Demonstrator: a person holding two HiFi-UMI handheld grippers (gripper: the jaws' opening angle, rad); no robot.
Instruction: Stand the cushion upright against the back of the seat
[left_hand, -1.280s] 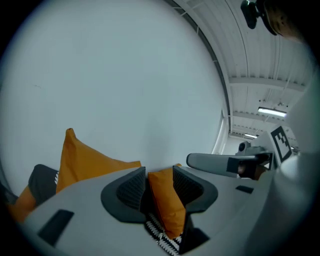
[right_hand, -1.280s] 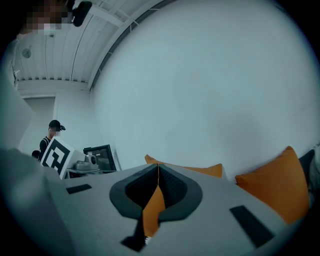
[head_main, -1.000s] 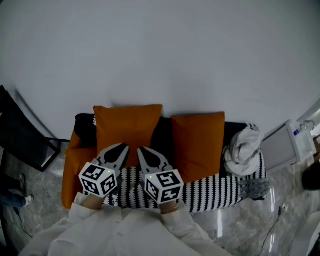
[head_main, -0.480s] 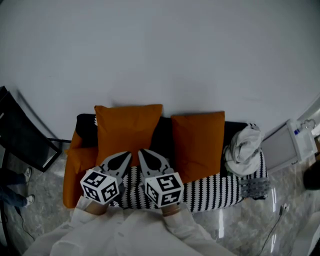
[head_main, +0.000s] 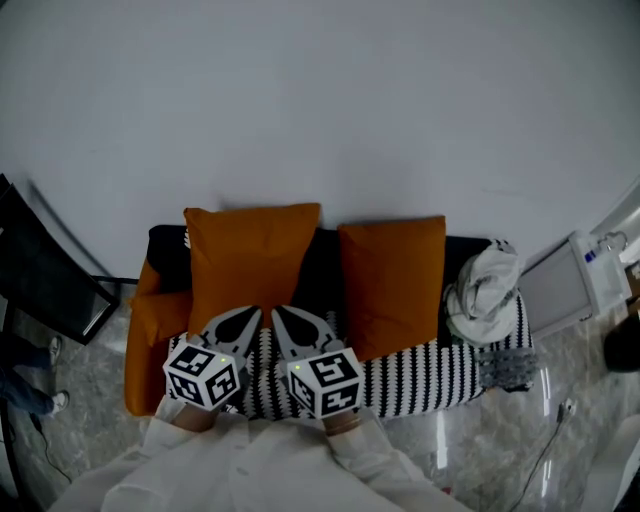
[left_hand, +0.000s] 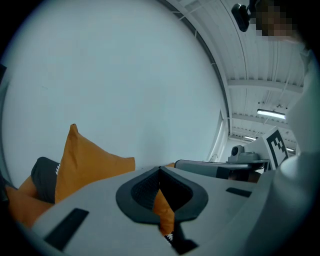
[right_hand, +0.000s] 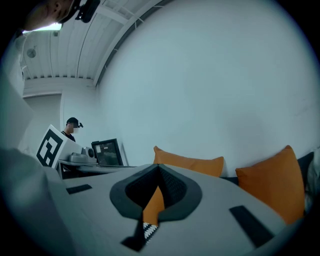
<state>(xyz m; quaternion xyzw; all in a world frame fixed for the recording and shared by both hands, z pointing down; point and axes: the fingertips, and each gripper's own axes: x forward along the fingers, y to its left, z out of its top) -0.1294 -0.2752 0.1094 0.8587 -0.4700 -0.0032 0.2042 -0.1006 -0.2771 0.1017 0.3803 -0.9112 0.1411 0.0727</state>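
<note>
Two grey handheld grippers, left gripper (head_main: 250, 316) and right gripper (head_main: 282, 314), have jaws closed together, empty, close in front of the orange square fabric cushion (head_main: 248, 258) standing upright against the black sofa back (head_main: 322, 262).

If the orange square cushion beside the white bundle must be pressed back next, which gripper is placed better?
Right, probably: the right gripper stands nearer that orange square fabric cushion, while the left gripper points at the other orange cushion.
</note>
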